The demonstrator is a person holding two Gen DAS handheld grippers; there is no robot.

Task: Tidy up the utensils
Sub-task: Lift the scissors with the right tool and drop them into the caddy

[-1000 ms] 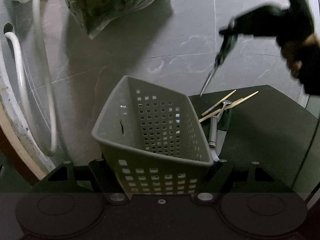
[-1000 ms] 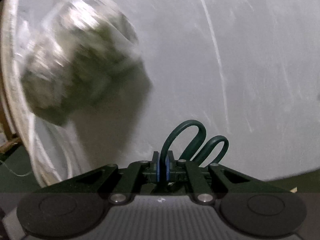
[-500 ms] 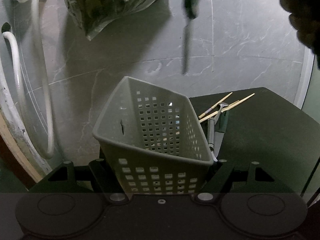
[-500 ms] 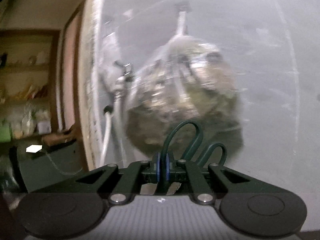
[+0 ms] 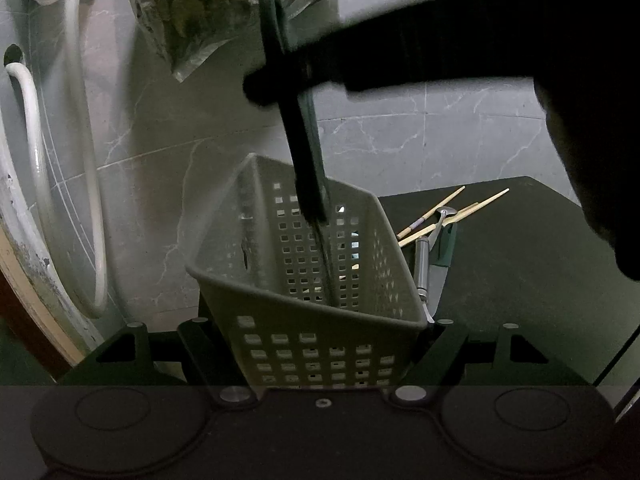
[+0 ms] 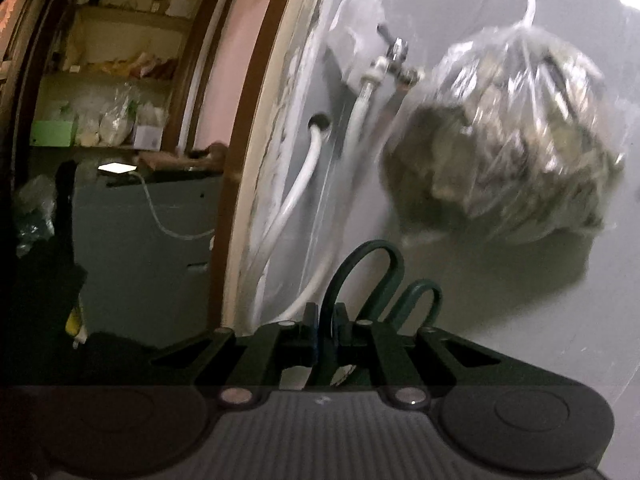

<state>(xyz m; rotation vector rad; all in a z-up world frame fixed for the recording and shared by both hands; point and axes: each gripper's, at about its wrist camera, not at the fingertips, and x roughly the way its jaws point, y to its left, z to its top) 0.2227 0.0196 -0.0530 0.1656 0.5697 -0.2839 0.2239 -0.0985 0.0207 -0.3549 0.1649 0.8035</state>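
A grey perforated basket [image 5: 304,312] sits between the fingers of my left gripper [image 5: 320,328], which is shut on its near end. Above it, my right gripper [image 5: 276,80] comes in from the right, shut on green-handled scissors [image 5: 308,160]. The scissors hang point down, with the blades inside the basket. In the right wrist view the scissors' handle loops [image 6: 360,276] stick out past my right gripper [image 6: 324,320]. Wooden chopsticks [image 5: 452,212], a metal spoon [image 5: 422,256] and a green-handled knife [image 5: 442,248] lie on the dark tabletop [image 5: 520,280] right of the basket.
A clear plastic bag [image 5: 224,8] of dark stuff hangs on the grey marble wall behind the basket. White hoses [image 5: 32,140] run down the wall at the left, below a tap [image 6: 396,56]. A doorway with shelves [image 6: 112,80] opens farther left.
My right gripper has carried the scissors from the right to above the basket and rolled, so the blades now point down into it. The left gripper and basket have stayed still.
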